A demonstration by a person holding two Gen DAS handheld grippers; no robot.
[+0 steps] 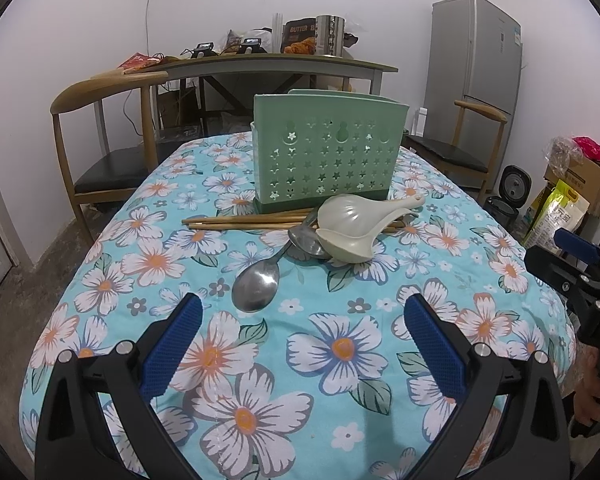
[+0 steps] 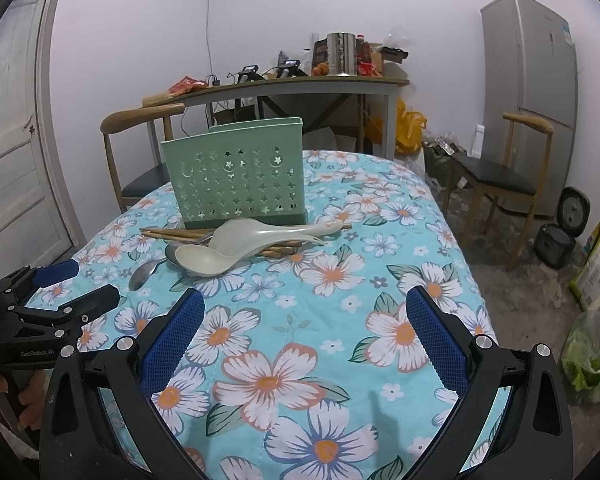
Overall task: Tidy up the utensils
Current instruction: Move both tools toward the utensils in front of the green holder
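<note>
**Utensil station: both grippers spread above the cloth, utensils loose at the holder**

We hold the left gripper [image 1: 303, 314] low over the floral tablecloth [image 1: 340, 360], its two blue-padded fingers spread wide with nothing between them. We hold the right gripper [image 2: 305, 312] likewise: jaws spread wide, nothing gripped. In the right wrist view the left gripper appears at the left edge, with a hand [image 2: 28, 400] on its handle.

The green utensil holder [image 1: 326, 156] stands upright toward the far end of the table, its front wall perforated with star-shaped holes. We cannot tell from either view whether anything is inside it.

The utensils lie on the cloth just in front of the holder:

- Wooden chopsticks [image 1: 240, 222] lie crosswise along the holder's base.
- Two white plastic spoons [image 1: 352, 224] rest one on the other, over the chopsticks.
- A metal spoon [image 1: 257, 284] lies nearest the left gripper, bowl toward us.
- A second metal spoon [image 1: 307, 240] lies partly under the white ones.

A wooden chair [image 1: 104, 136] stands at the table's left side.
</note>
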